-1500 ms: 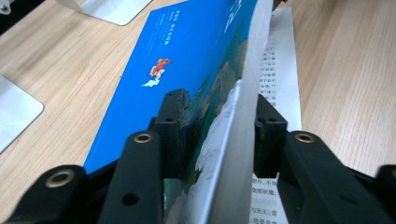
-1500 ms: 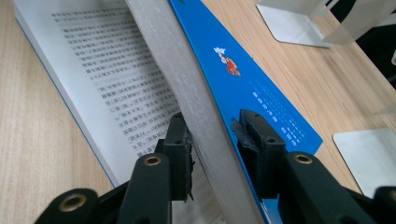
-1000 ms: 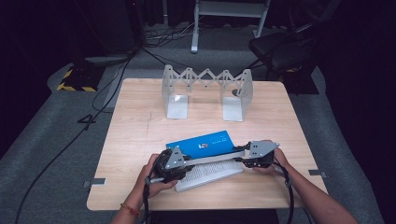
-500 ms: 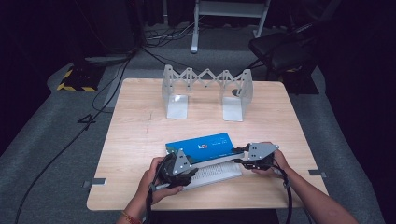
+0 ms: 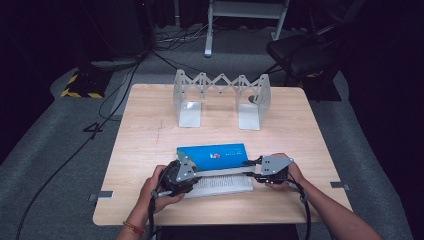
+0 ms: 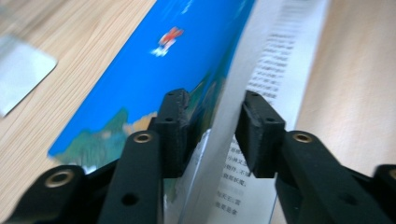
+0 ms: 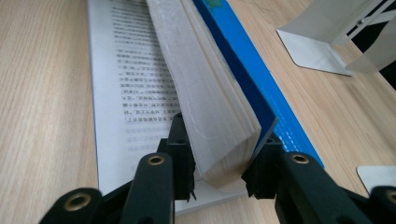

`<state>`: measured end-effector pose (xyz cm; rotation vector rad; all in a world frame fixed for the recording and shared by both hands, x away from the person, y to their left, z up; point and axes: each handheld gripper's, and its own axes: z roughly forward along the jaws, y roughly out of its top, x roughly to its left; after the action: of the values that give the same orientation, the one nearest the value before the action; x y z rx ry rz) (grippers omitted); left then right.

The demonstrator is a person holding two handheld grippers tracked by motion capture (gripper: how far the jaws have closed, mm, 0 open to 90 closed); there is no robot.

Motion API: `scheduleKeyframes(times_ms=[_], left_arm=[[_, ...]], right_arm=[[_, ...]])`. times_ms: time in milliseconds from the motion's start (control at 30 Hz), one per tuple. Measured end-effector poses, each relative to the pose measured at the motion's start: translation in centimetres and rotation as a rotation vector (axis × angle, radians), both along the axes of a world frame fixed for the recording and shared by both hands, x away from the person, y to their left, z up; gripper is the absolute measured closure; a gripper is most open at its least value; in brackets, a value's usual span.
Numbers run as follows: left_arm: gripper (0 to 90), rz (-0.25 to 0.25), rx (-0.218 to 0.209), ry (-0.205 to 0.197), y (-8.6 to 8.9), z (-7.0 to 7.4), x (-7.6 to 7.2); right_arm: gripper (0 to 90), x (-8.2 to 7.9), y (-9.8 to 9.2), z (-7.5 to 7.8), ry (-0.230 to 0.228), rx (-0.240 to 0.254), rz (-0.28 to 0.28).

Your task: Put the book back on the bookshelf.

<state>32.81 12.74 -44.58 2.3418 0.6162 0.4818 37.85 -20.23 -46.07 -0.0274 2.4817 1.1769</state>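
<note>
At the near edge of the wooden table, two hands are seen, each one with a gripper. The left gripper is placed at the left end of an open book, and the right gripper is placed at its right end.

In the left gripper view, the left gripper is set around the blue cover together with some white pages. Its jaws have just been closing, with cover and pages between them. The left pad lies against the cover, but a small gap is seen between the right pad and the paper, so a firm hold cannot be told.

In the right gripper view, the right gripper is clenched on the thick block of pages and the cover. Both pads are pressed on them, and the block is lifted at an angle above one printed page, which lies flat on the wood.

The book is located in the near half of the table, a little right of the middle, with its long side across the table. The blue cover is turned to the far side and the printed page to the person.

Farther away, well apart from the book, a metal folding bookend rack is standing upright near the far edge. Behind the table, cables and a chair are seen on the dark floor.
</note>
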Motion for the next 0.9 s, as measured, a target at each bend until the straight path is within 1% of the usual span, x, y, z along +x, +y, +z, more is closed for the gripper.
scheduleKeyframes(times_ms=[33,67,133,200,233,267,300,333,367,400,467,500,533,567,600,633,667,700,767,833,867,900], left_arm=[[57.9,0.006,0.017,-0.005,0.0,-0.1,0.1],[56.2,0.014,0.029,-0.017,-0.1,-0.1,0.0],[51.0,0.037,0.038,-0.031,-0.5,-0.1,-0.3],[46.1,0.05,0.05,-0.05,-1.3,0.2,-0.7],[43.2,0.06,0.052,-0.06,-1.8,0.2,-1.0],[41.2,0.062,0.034,-0.057,-2.4,0.3,-1.2],[41.9,0.063,0.029,-0.062,-3.0,0.3,-1.3],[38.2,0.072,0.048,-0.075,-3.8,0.2,-1.5],[37.2,0.083,0.081,-0.095,-4.5,0.0,-1.6],[36.5,0.087,0.092,-0.106,-5.0,-0.1,-1.6],[35.7,0.107,0.067,-0.101,-5.5,-0.2,-1.4],[36.5,0.116,0.066,-0.101,-5.7,-0.3,-1.3],[37.4,0.113,0.071,-0.119,-6.1,-0.4,-1.2],[43.2,0.113,0.088,-0.137,-6.2,-0.4,-1.2],[49.7,0.112,0.093,-0.152,-6.2,-0.4,-1.2],[54.7,0.099,0.089,-0.146,-5.9,-0.4,-1.1],[57.3,0.076,0.079,-0.133,-5.5,-0.5,-1.0],[59.8,0.061,0.071,-0.121,-5.2,-0.7,-0.9],[61.9,0.037,0.056,-0.107,-4.8,-1.2,-0.9],[64.3,0.018,0.042,-0.103,-4.5,-1.4,-0.8],[64.8,0.011,0.034,-0.105,-4.3,-1.4,-0.7],[65.1,0.011,0.014,-0.101,-4.1,-1.4,-0.7]], right_arm=[[69.3,-0.1,0.3,0.0,-0.003,-0.01,0.0],[69.4,-0.2,0.4,0.0,-0.008,-0.011,0.001],[69.4,-0.3,0.6,0.1,0.0,-0.01,-0.007],[69.4,-0.3,0.5,0.2,-0.008,-0.01,-0.01],[69.5,-0.3,0.6,0.3,-0.01,-0.01,-0.013],[69.5,-0.4,0.6,0.3,-0.014,-0.013,-0.015],[69.6,-0.5,0.7,0.4,-0.015,-0.018,-0.017],[69.6,-0.5,0.7,0.6,-0.012,-0.014,-0.021],[69.6,-0.6,0.7,0.8,-0.011,-0.01,-0.026],[69.9,-0.7,0.7,1.0,-0.012,-0.006,-0.026],[70.2,-0.9,0.8,1.1,-0.008,-0.003,-0.032],[70.4,-1.0,0.8,1.2,-0.014,-0.007,-0.03],[70.6,-1.2,0.9,1.2,-0.018,-0.011,-0.028],[70.8,-1.4,1.0,1.3,-0.024,-0.013,-0.027],[70.8,-1.5,1.1,1.3,-0.027,-0.017,-0.027],[70.8,-1.5,1.1,1.3,-0.024,-0.015,-0.028],[70.7,-1.4,1.1,1.3,-0.023,-0.012,-0.027],[70.5,-1.5,1.1,1.3,-0.025,-0.013,-0.024],[68.9,-1.4,1.2,1.2,-0.031,-0.016,-0.009],[63.6,-0.9,0.9,0.9,0.008,0.025,0.02],[57.8,-0.4,0.7,0.6,0.037,0.055,0.033],[57.5,0.2,0.6,0.5,0.069,0.08,0.029]])
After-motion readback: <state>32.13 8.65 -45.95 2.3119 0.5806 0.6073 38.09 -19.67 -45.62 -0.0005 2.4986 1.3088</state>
